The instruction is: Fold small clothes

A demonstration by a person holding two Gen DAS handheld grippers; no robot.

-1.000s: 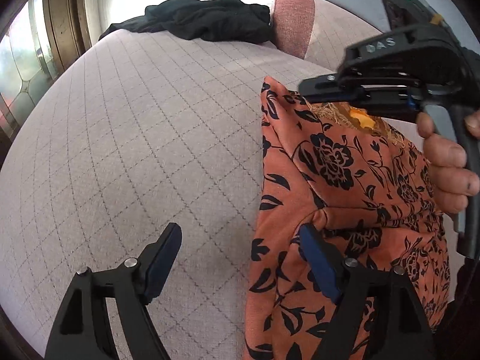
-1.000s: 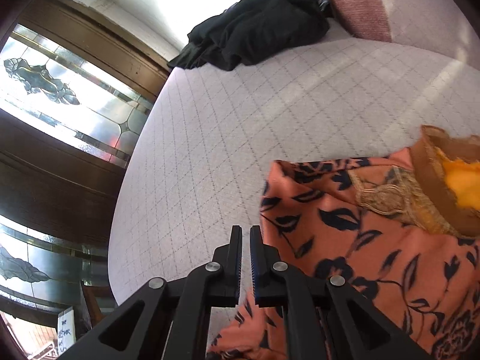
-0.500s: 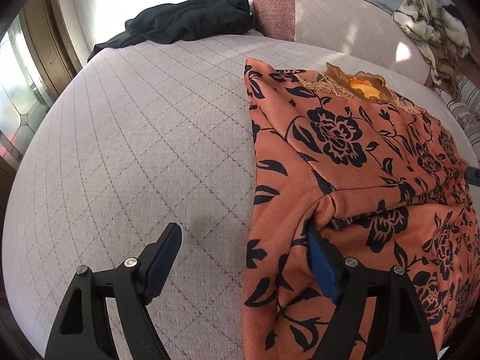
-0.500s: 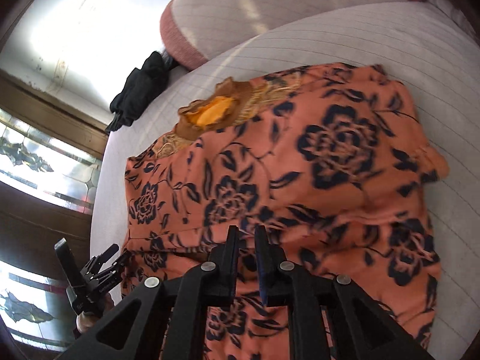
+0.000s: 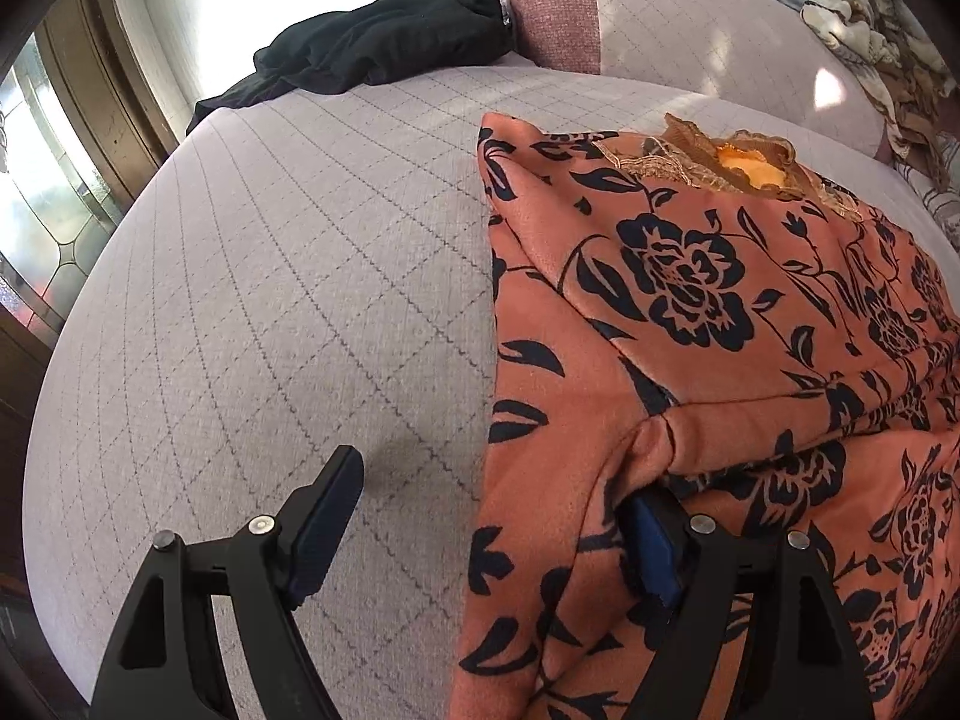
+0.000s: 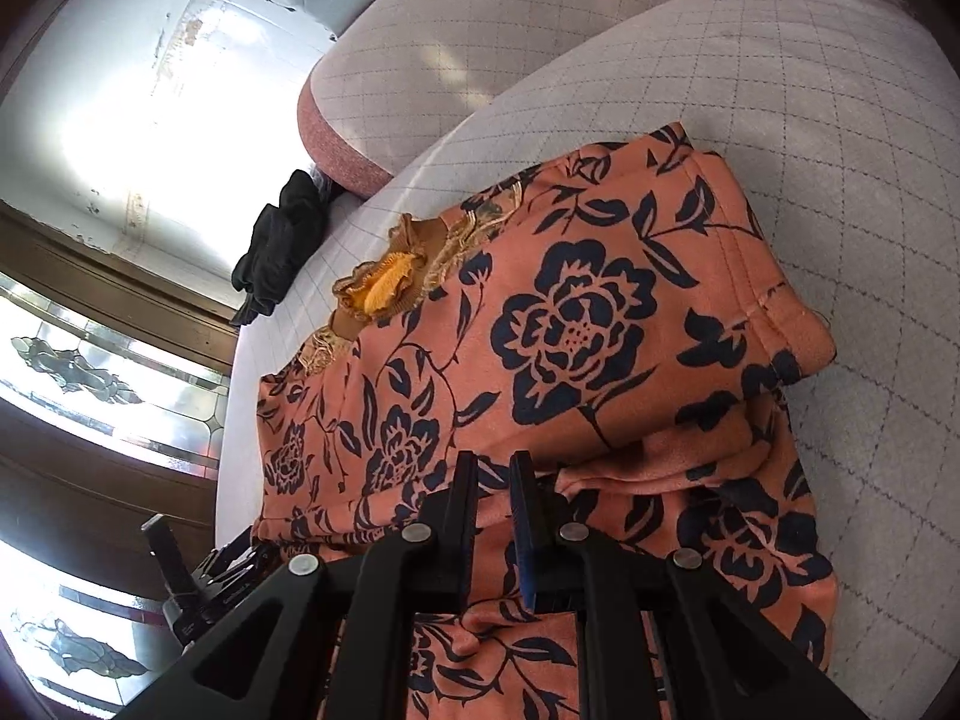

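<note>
**Garment half folded, right tool swung over it**

My left gripper (image 5: 498, 516) stands wide apart as it did a second ago; its right finger sits under a raised fold of the orange dress with black flower print (image 5: 708, 324), while the left finger hangs over bare cushion at 7 o'clock. My right gripper (image 6: 493, 474) has left the dress's far corner, where it hovered a second ago, and now looks across the cloth; its fingers are narrow with a thin gap, and I cannot tell whether fabric is pinched between them.

The dress lies on the pale grey quilted sofa seat (image 5: 288, 276), one side folded over itself, its gold lace neckline (image 5: 726, 159) at 1 o'clock in the left view.

Farther off, a crumpled black garment (image 5: 384, 42) rests at 11 o'clock beside the pink-edged back cushion (image 5: 558, 6). A beige patterned cloth heap (image 5: 882, 30) lies at 2 o'clock.
</note>
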